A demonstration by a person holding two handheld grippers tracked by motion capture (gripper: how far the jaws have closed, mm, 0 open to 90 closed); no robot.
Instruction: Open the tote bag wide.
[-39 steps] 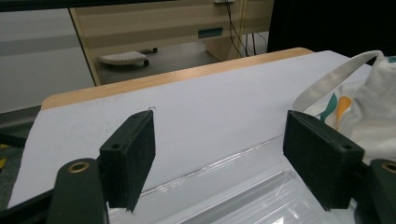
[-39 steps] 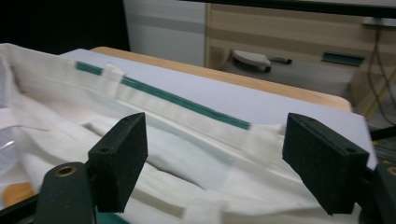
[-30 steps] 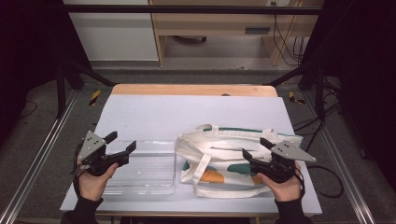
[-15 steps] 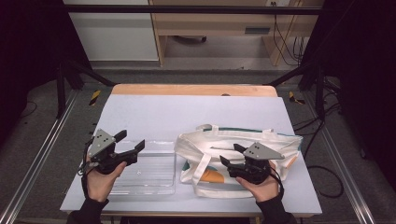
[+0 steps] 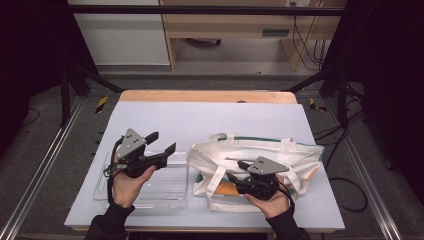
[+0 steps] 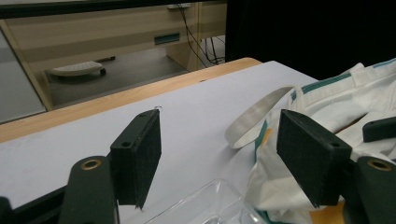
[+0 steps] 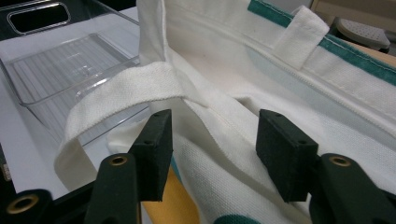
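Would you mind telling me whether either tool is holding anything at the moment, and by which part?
Nothing is held. The right tool has been closing around the bag's rim but its pads stand clear; the left tool, also closing, holds nothing.

The high view is looking forward and down from above the person's side, taking in the whole table point(image 5: 210, 120). The left gripper view is looking low across the table toward the bag point(image 6: 355, 102), ahead and right of its jaws. The right gripper view is sitting close over that bag point(image 7: 233, 140), sharing the clear tray point(image 7: 70, 70) beyond.
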